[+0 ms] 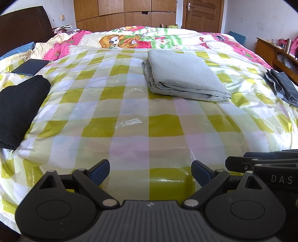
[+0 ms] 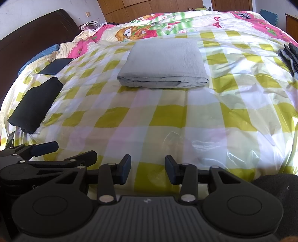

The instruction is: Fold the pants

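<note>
Folded pale grey-green fabric pants (image 1: 183, 76) lie as a neat flat rectangle on the glossy yellow-and-white checked plastic sheet (image 1: 130, 115) covering the bed, toward the far middle, well apart from both grippers. Left gripper (image 1: 150, 172) hangs over the near edge of the sheet, blue-padded fingers (image 1: 99, 173) spread wide, nothing between them. Right gripper (image 2: 148, 170) sits just beside it, jaws partly apart with a clear gap, pads (image 2: 125, 170) empty, only checked sheet showing through. Folded black cloth garment (image 1: 18, 106) rests at the left edge of the sheet; a dark blue flat rectangular case (image 1: 30, 67) lies just behind it. Folded dark grey denim-like garment (image 1: 283, 87) lies at the right edge. Pink cartoon-print quilt (image 1: 130, 39) is spread beyond the sheet, brown wooden wardrobe (image 1: 124, 13) behind.
</note>
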`<state>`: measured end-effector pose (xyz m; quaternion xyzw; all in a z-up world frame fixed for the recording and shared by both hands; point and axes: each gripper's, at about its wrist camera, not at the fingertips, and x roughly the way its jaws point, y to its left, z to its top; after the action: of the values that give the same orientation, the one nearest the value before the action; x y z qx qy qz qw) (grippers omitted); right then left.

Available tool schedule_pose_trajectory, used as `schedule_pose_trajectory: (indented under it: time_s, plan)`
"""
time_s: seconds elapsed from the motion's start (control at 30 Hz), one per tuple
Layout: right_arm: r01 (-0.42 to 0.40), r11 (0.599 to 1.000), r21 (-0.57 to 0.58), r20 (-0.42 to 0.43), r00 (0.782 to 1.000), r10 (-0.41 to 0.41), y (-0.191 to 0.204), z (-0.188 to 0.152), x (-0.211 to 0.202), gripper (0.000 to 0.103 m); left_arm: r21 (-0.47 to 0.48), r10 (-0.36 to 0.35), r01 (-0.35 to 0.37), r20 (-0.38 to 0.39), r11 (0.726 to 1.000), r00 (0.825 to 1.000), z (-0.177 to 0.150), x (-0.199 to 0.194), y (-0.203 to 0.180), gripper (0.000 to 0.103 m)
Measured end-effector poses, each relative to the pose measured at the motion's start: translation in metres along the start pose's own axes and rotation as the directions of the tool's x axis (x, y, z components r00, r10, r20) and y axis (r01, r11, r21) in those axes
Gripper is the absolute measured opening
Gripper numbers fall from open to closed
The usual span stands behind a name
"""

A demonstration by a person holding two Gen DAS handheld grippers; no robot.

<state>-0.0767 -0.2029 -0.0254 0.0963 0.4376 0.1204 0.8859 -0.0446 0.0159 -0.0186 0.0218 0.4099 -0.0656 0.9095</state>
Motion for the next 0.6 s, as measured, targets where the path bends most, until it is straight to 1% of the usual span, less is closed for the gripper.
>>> schedule_pose_trajectory:
  time_s: [0.3,0.6]
  plan:
    - [0.002,1.0,-0.001,-0.003,1.0,-0.002,0.0005,-0.0005,0.0007,0.042,0.002,0.005,-0.005,0.004,1.0,1.0,-0.0005,-0.0008,0.0013,0.103]
    - [0.002,1.0,-0.003,-0.004,1.0,-0.003,0.001,-0.001,0.0011,0.042,0.014,0.027,-0.027,0.014,1.0,1.0,-0.0005,-0.0019,-0.0023,0.103]
